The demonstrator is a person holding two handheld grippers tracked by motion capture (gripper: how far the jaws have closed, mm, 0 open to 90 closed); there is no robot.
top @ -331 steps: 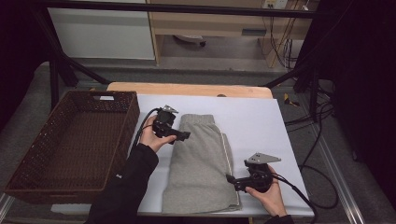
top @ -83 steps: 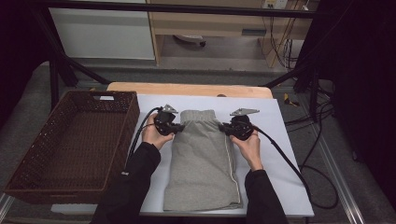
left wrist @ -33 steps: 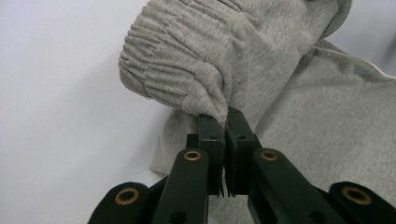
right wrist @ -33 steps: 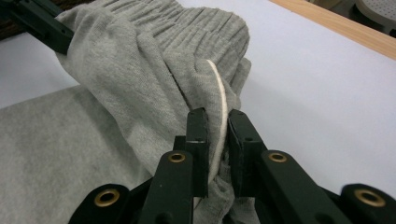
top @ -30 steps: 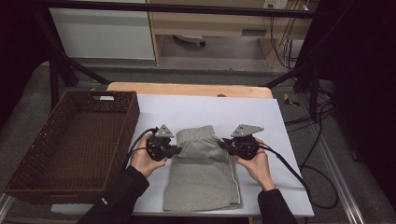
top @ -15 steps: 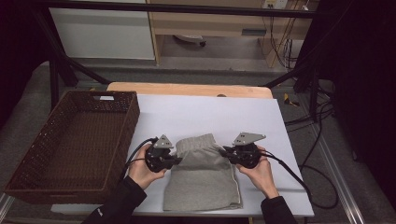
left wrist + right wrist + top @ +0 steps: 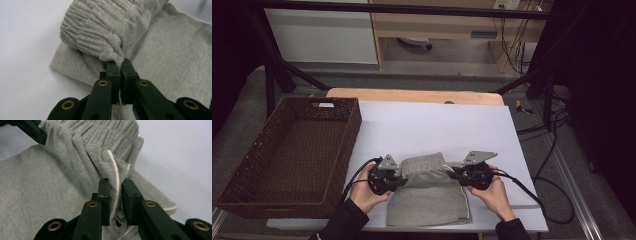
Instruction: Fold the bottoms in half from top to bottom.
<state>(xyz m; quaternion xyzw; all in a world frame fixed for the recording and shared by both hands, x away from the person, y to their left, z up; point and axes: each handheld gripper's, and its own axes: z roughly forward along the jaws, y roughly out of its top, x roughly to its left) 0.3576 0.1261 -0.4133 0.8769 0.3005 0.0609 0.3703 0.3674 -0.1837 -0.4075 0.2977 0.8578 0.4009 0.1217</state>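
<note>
white table (image 7: 432, 125), grey garment (image 7: 432, 200), wicker basket (image 7: 287, 155)

Basket (image 7: 287, 160) left of shorts (image 7: 429, 200), both on table (image 7: 437, 125).

The shorts (image 7: 429, 200) are soft, matt grey knit cloth with a ribbed waistband; at nine o'clock, the basket (image 7: 247, 185) is rough brown wicker; the tabletop (image 7: 437, 125) is smooth matt white.

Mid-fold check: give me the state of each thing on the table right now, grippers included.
Grey shorts: waistband end lifted and carried over the lower half, partly folded.
Left gripper: shut on the waistband's corner.
Right gripper: shut on the piped side edge.
Wicker basket: empty, beside the white sheet.
White sheet: flat on the table.
</note>
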